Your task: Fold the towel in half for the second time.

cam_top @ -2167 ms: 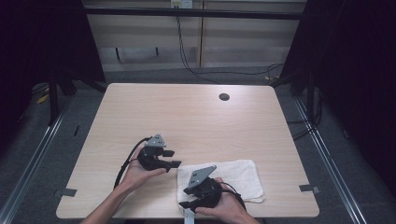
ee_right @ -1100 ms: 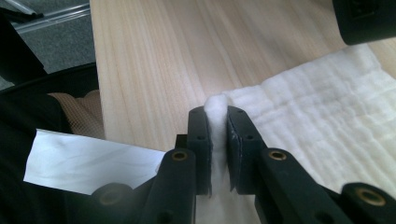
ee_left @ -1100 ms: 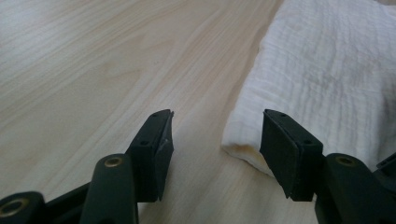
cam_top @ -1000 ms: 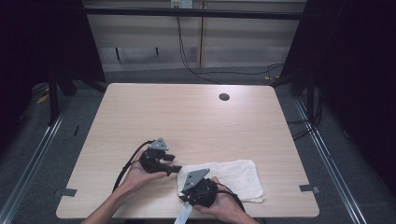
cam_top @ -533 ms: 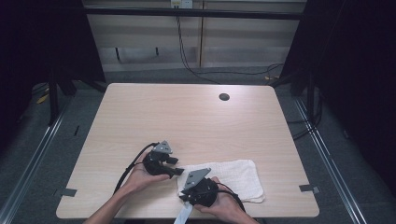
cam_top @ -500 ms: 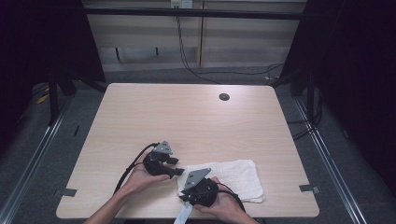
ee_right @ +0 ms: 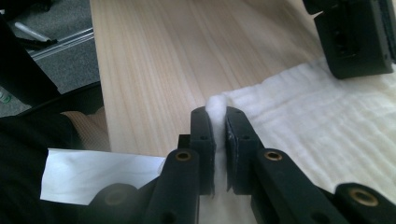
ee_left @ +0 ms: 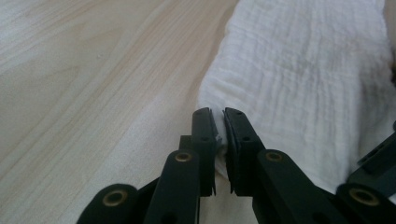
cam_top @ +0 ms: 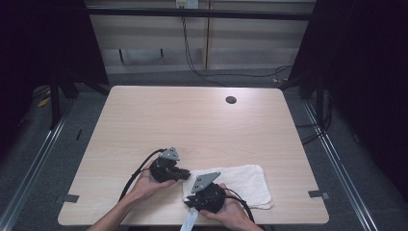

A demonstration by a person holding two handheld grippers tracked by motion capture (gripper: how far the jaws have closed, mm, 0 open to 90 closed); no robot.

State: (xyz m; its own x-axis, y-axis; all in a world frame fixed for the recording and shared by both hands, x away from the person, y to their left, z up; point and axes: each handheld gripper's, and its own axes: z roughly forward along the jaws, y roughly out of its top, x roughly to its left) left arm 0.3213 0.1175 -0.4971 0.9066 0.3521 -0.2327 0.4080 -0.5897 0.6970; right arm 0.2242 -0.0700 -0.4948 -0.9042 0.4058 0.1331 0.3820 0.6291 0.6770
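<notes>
A white cloth (cam_top: 245, 183) lies flat on the wooden table (cam_top: 192, 125) near its front edge. My left gripper (cam_top: 185, 174) is at the cloth's left edge. In the left gripper view the jaws (ee_left: 219, 122) are shut on a thin fold of that cloth (ee_left: 303, 70). My right gripper (cam_top: 190, 201) sits at the cloth's near left corner. In the right gripper view it (ee_right: 215, 116) pinches a small tuft of cloth (ee_right: 327, 121), and the left gripper's black body (ee_right: 355, 37) shows at the upper right.
A dark round hole (cam_top: 231, 99) is set in the table near its far edge. A white paper strip (cam_top: 190, 221) hangs by the front edge under the right hand. Metal rails and cables run on the floor around the table.
My left gripper has moved right and nearer, onto the cloth's left edge. The right gripper has stayed at the near corner.
</notes>
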